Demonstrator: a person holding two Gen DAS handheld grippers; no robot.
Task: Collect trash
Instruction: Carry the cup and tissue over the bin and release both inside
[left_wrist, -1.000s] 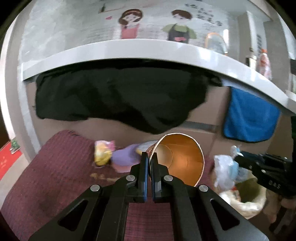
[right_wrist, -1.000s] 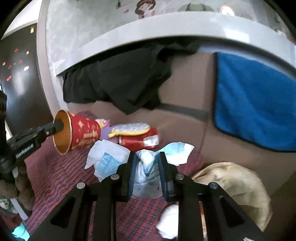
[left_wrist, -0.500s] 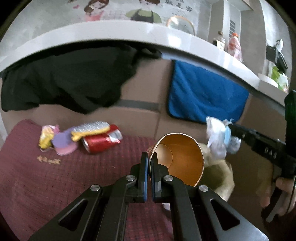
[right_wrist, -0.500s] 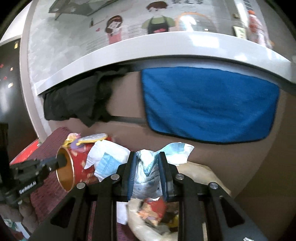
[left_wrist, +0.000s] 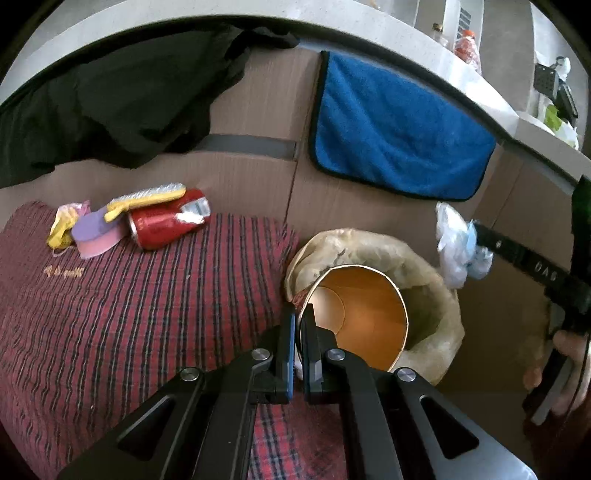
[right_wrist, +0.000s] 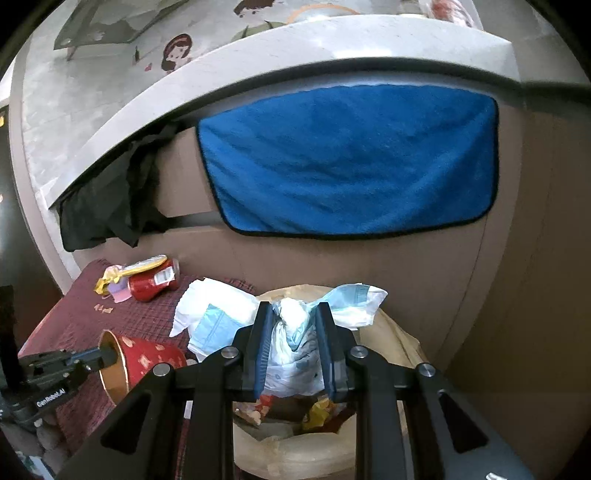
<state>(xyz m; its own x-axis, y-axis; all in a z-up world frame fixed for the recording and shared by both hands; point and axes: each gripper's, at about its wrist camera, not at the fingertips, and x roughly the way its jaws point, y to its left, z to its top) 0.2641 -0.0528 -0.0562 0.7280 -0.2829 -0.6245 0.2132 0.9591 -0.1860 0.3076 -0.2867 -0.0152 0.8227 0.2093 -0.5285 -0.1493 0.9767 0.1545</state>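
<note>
My left gripper (left_wrist: 300, 315) is shut on the rim of a red paper cup (left_wrist: 364, 314) with a gold inside, held tilted over the near edge of a beige trash bag (left_wrist: 432, 291). In the right wrist view the same cup (right_wrist: 147, 356) hangs at the lower left. My right gripper (right_wrist: 294, 314) is shut on a crumpled white and blue wrapper (right_wrist: 291, 332), directly above the open bag (right_wrist: 391, 332), which holds several scraps. In the left wrist view that wrapper (left_wrist: 456, 245) hangs right of the bag.
A red can (left_wrist: 168, 221), a yellow-handled brush (left_wrist: 147, 195) and pink and yellow scraps (left_wrist: 85, 230) lie on the red striped cloth (left_wrist: 129, 314) at the back left. A blue towel (right_wrist: 347, 158) and black cloth (left_wrist: 110, 103) hang from the white ledge behind.
Both grippers swung right from the striped cloth toward the trash bag, carrying cup and wrapper. The bag now sits beneath both; the can and brush have slid to the left of view.
</note>
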